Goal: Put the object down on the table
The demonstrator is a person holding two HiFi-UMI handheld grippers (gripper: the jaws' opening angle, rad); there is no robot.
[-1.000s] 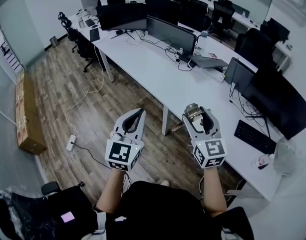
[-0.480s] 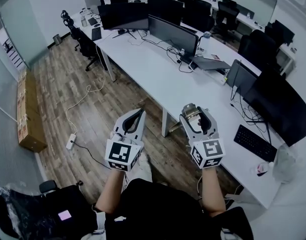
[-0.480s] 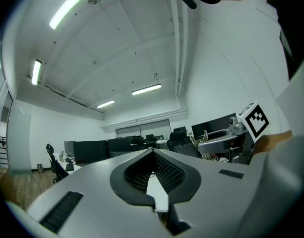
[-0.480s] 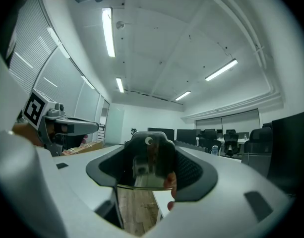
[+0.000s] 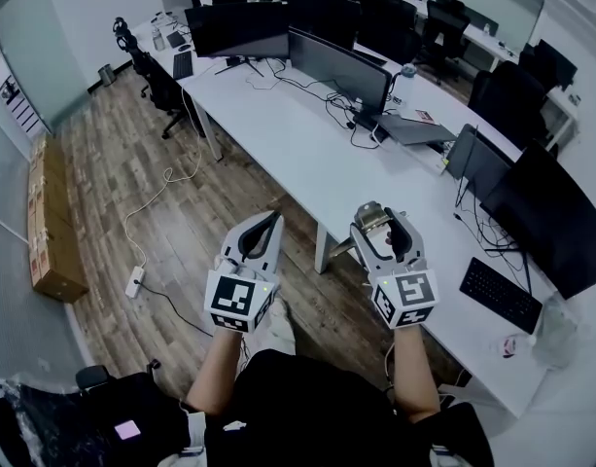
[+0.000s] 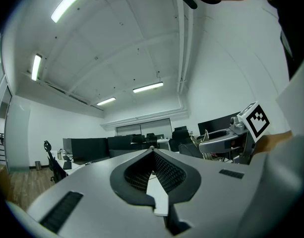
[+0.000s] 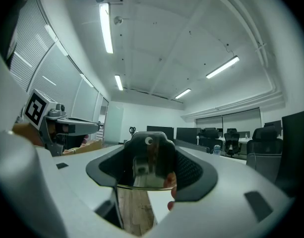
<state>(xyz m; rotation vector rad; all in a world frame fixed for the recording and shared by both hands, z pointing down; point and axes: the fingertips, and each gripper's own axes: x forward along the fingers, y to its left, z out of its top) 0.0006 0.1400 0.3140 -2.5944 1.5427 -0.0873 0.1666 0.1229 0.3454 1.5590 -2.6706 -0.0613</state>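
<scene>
The right gripper (image 5: 383,212) (image 7: 149,142) is clamping its jaws on a small shiny object (image 5: 376,220) (image 7: 146,171) that is sitting between the tips, its surface reflecting the room; the object is being held up in the air, not resting on anything, and in the head view it is overlapping the near edge of the white desk (image 5: 307,159). The left gripper (image 5: 270,217) (image 6: 152,150) is hanging just to the left of it with its jaws pressed together and nothing between them, over the wooden floor (image 5: 181,217). Compared with a second ago, both grippers are keeping the same pose and the same hold, while the desk and its things are sliding toward the lower right of the head view, and a pale shoe (image 5: 275,324) is now showing below the left gripper. On the floor to the left a power strip (image 5: 134,281) is lying at the end of a cable, and a long cardboard box (image 5: 47,230) is standing against the left wall. To the right on the desk a keyboard (image 5: 499,296) is lying near the edge. Farther along, a closed laptop (image 5: 415,129) is lying beside a bottle (image 5: 406,76), with a row of dark monitors (image 5: 336,66) running down the desk and an office chair (image 5: 159,84) standing at the far left end.
</scene>
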